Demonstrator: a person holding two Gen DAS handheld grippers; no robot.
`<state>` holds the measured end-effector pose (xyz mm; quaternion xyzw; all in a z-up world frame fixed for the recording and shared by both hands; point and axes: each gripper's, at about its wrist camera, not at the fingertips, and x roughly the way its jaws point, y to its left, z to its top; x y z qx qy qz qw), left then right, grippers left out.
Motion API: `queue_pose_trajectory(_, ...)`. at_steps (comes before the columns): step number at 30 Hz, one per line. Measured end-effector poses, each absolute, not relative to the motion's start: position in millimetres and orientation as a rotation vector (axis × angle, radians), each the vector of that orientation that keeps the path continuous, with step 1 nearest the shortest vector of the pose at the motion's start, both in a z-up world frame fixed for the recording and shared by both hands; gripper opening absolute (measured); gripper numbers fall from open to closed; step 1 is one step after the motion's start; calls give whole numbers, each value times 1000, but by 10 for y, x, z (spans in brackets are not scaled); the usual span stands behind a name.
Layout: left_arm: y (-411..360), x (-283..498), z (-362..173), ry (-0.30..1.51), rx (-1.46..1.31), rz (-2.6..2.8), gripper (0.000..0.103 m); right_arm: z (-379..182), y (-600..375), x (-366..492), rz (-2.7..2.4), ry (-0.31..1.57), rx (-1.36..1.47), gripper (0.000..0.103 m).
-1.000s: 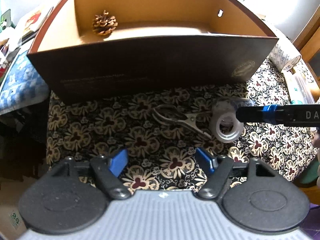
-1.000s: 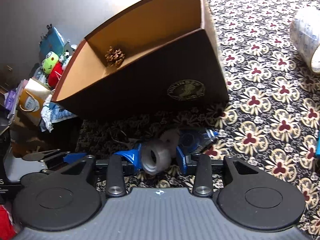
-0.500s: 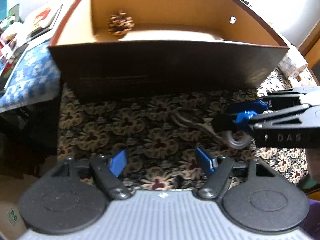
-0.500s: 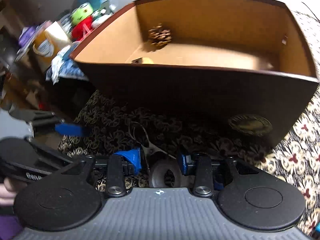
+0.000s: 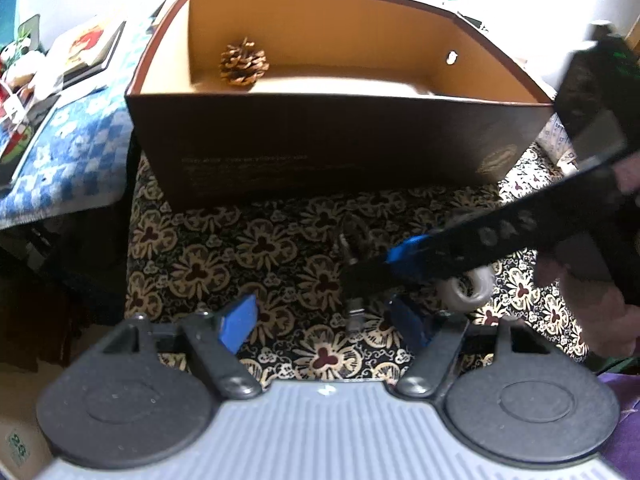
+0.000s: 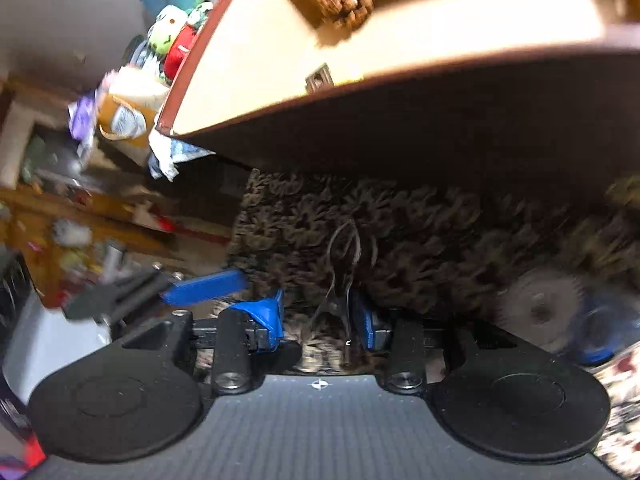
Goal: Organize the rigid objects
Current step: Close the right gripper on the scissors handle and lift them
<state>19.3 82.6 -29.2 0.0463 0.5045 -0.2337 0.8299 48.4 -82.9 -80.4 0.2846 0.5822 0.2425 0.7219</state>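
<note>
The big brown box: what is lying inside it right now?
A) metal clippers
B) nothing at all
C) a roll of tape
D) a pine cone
D: a pine cone sits on the floor of the brown box, near its back left corner.

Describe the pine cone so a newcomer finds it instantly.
Start at the big brown cardboard box standing on the flowered cloth. Look inside, at the far left corner of its tan floor. The pine cone sits there: brown and scaly, unlike the metal scissors and tape roll lying outside the box.
</note>
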Motion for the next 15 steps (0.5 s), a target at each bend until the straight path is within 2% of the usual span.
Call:
queue_pose_trajectory(13, 544, 396, -419, 1077, 139, -501, 74, -753, -938, 397, 433, 1201, 627, 21)
queue_pose_trajectory(14, 531, 410, -434, 1080, 146, -497, 71, -762, -936, 399, 435, 1197, 627, 21)
queue_pose_trajectory(15, 519, 424, -453, 1087, 151, -495, 60, -770, -932, 389, 434, 1193, 633, 20)
